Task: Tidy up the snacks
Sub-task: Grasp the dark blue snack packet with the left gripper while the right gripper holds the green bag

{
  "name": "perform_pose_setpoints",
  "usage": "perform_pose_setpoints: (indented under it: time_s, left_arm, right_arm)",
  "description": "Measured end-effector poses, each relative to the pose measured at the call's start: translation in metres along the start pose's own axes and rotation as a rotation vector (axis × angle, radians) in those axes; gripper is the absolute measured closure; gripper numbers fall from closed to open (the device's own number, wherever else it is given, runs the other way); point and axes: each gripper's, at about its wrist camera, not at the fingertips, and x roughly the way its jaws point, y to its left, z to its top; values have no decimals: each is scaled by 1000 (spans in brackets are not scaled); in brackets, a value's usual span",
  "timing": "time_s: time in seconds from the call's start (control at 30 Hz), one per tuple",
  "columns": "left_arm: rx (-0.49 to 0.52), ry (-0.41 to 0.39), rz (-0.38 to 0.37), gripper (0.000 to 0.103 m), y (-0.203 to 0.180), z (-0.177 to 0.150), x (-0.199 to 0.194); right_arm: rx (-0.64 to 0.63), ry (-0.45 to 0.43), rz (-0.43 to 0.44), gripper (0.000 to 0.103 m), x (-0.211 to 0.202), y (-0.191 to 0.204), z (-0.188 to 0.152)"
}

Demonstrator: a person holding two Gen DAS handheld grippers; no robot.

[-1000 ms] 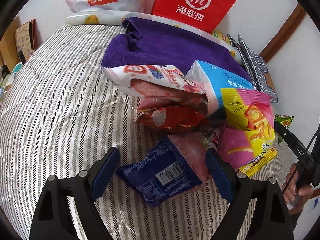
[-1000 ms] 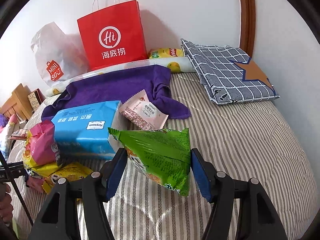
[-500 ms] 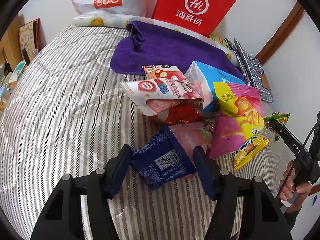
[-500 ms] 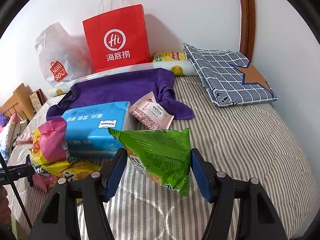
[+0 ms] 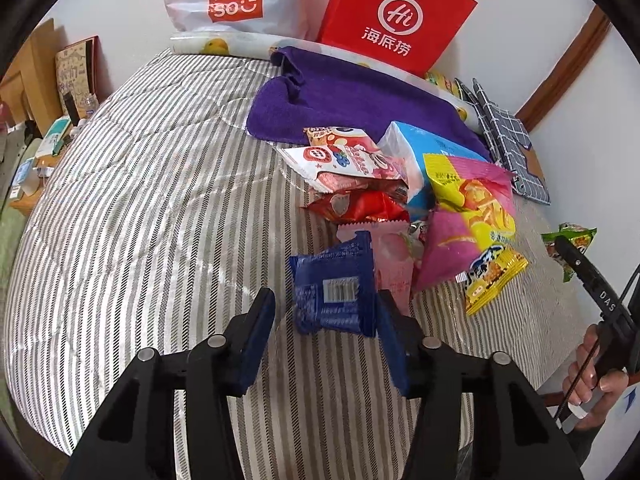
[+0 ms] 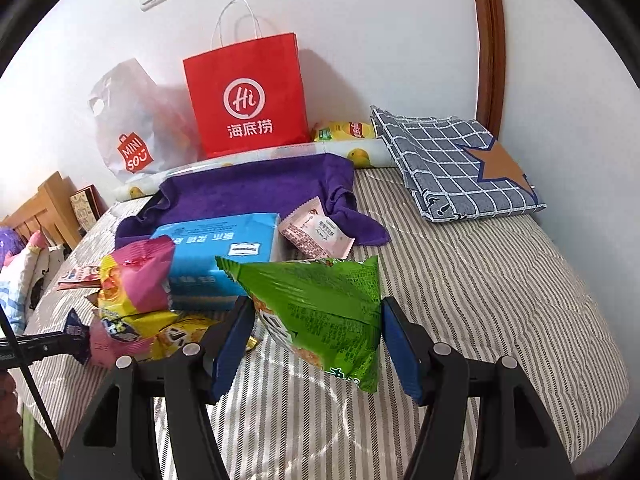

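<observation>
A dark blue snack packet (image 5: 334,288) stands tilted between the fingers of my left gripper (image 5: 324,296), whose jaws are closing. The right pad touches the packet's edge, and a strip of bed shows between the packet and the left pad. Behind it lies the snack pile: a pink packet (image 5: 392,264), a red packet (image 5: 360,204), a pink-and-yellow bag (image 5: 468,208) and a blue tissue pack (image 5: 420,148). My right gripper (image 6: 317,302) is shut on a green triangular snack bag (image 6: 320,312), held above the striped bed cover (image 6: 480,280).
A purple towel (image 5: 352,92) lies behind the pile. A red paper bag (image 6: 248,96) and a white plastic bag (image 6: 132,128) stand against the wall. A checked cushion (image 6: 460,164) lies at the back right. A person's hand (image 5: 592,372) holds the right gripper.
The left jaws have narrowed around the blue packet, which turned and stood up on edge. Both grippers drew back and up from the pile. The green bag stayed in the right grip.
</observation>
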Motion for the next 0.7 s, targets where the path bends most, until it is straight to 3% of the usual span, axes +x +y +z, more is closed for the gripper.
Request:
perform_pose_setpoints:
  time_s: [0.3,0.47,0.7]
  left_arm:
    - [24,-1,19,23,-4,-2,2]
    - [21,21,24,23,-6,-1,15]
    - [-12,37,-24,23,-7,3,31]
  right_arm:
    - [10,0,2,40,-5,-2,-4]
    - [3,-2,7,40,-5,-1,-5]
    - [-4,13,11,40,1,-1,-9]
